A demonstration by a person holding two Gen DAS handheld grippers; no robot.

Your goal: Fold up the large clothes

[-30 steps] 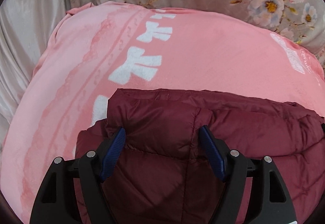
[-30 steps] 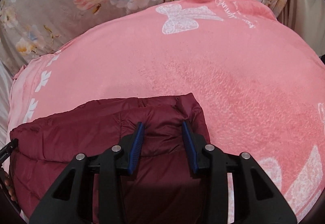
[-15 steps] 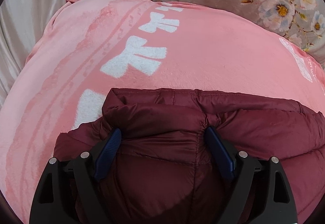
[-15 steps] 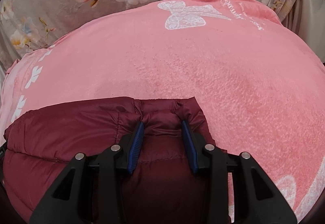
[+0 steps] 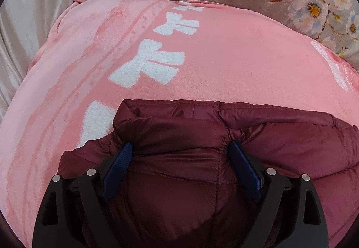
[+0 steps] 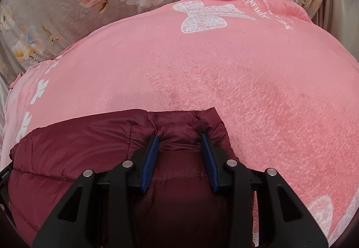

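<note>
Pink fleece blanket (image 5: 224, 63) under maroon puffer jacket (image 5: 179, 180), fold in progress, both grippers on the folded edge.

Blanket with white bow prints covers the bed, floral cover (image 6: 56, 1) behind it. Jacket lies on the blanket's near part, its top layer doubled over, folded edge facing away from the cameras. Left gripper (image 5: 180, 149) has jaws set wide with padded fabric bulging between the pads; looks like a loose pinch near the jacket's left corner. Right gripper (image 6: 179, 139) has jaws narrower, clenched on a bunched ridge near the right corner. Step judged: laying the fold flat. Next move likely needs both to let go evenly, then re-grip for the second fold; slick fill may spring back.
</note>
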